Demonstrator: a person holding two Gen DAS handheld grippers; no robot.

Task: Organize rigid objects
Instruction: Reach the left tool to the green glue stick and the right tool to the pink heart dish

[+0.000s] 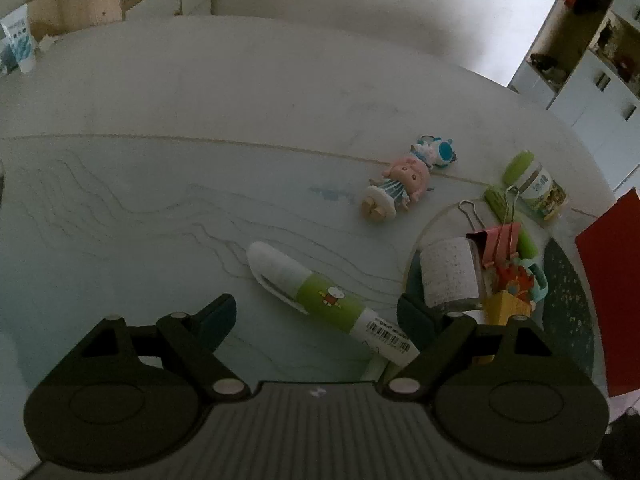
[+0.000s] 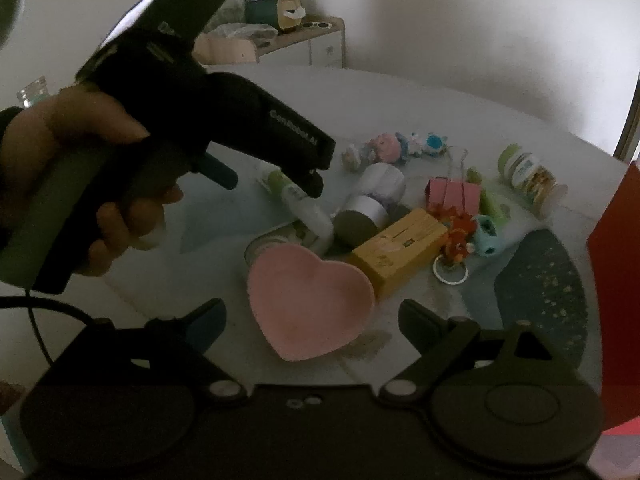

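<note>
My left gripper (image 1: 316, 320) is open, its jaws wide apart over a white and green marker pen (image 1: 320, 298) that lies on the table between them. In the right wrist view the left gripper (image 2: 276, 178) hangs above that pen (image 2: 296, 200). My right gripper (image 2: 312, 322) is open and empty, its jaws either side of a pink heart-shaped dish (image 2: 308, 300). A yellow wooden block (image 2: 400, 254), a white roll (image 2: 376, 196), pink binder clips (image 2: 454, 194) and small toys (image 2: 468, 236) lie in a pile behind the dish.
A pink doll figure (image 1: 396, 188) and a blue keychain toy (image 1: 438, 152) lie mid-table. A green-lidded jar (image 1: 540, 188) lies on its side at the right. A dark speckled mat (image 2: 544, 292) and a red sheet (image 1: 612, 292) are at the right edge. Cabinets stand behind.
</note>
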